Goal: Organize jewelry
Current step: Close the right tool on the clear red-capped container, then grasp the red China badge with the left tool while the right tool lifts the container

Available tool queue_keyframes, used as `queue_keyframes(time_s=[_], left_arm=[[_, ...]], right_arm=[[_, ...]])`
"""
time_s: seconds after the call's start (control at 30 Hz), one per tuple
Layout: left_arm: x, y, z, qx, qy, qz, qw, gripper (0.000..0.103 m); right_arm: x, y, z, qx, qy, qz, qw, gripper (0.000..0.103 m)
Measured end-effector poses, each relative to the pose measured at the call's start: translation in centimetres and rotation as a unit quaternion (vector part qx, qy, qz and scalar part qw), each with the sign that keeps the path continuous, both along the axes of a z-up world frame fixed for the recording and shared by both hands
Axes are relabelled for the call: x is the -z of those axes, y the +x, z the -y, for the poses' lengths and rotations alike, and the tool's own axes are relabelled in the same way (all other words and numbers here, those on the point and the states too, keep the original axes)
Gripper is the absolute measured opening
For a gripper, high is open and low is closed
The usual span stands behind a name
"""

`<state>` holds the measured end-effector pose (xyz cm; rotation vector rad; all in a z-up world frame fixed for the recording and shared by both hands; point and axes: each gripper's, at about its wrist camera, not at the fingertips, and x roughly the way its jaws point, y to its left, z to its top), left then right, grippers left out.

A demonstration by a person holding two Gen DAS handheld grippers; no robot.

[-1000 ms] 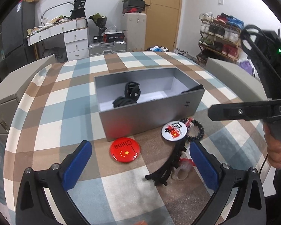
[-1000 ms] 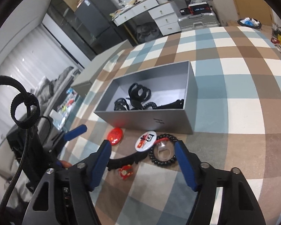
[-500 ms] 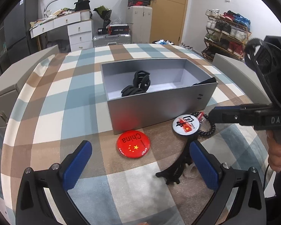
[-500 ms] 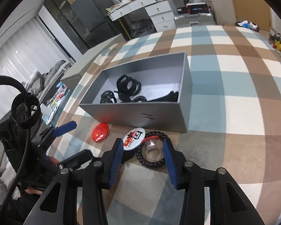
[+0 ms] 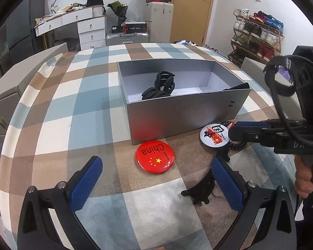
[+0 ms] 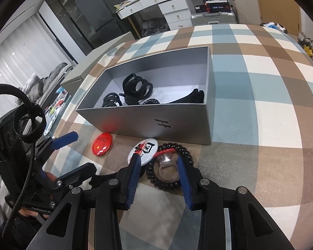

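Where the grey box (image 6: 156, 123) sits on the checked counter (image 5: 58, 112), we see black hair clips (image 6: 136, 88) and coiled ties (image 6: 111, 101) inside. In front lie a red badge (image 5: 155, 156), a white badge (image 6: 143, 151) and a bead bracelet (image 6: 169, 167). Our left gripper (image 5: 156, 179) gapes wide; our right gripper (image 6: 158, 179) stands open around the bracelet. Behind: drawers (image 5: 89, 29), shoe rack (image 5: 258, 35).

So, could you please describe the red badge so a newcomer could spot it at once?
Find the grey box on the checked tablecloth. Just in front of its near wall lies the red badge, round, reading "China" above yellow stars; the neighbouring badge is white.
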<state>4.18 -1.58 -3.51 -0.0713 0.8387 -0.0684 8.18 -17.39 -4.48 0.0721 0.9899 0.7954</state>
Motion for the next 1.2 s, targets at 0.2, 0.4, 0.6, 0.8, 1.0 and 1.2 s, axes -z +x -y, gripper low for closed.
queue_keyframes(time_s=[0.2, 0.4, 0.6, 0.8, 1.0, 1.2], left_arm=[[-0.1, 0.0, -0.2, -0.002, -0.002, 0.001, 1.0, 0.101], [0.0, 0.0, -0.2, -0.001, -0.002, -0.001, 1.0, 0.101], [0.1, 0.1, -0.2, 0.001, -0.001, -0.004, 1.0, 0.101], [0.5, 0.4, -0.4, -0.007, 0.001, -0.014, 0.9999, 0.101], [1.0, 0.8, -1.0, -0.01, -0.015, -0.037, 0.9992, 0.101], [1.1, 0.7, -0.3, -0.004, 0.016, -0.043, 0.999, 0.085]], right_arm=[[0.0, -0.3, -0.4, -0.007, -0.018, 0.013, 1.0, 0.02], [0.1, -0.2, -0.3, -0.008, -0.017, 0.015, 1.0, 0.018], [-0.7, -0.4, 0.1, -0.011, 0.003, 0.021, 1.0, 0.017], [-1.9, -0.8, 0.5, -0.016, 0.025, 0.032, 0.999, 0.017], [-2.2, -0.8, 0.5, -0.019, 0.034, 0.031, 0.999, 0.017], [-2.1, -0.9, 0.4, -0.021, 0.032, 0.029, 0.999, 0.017]])
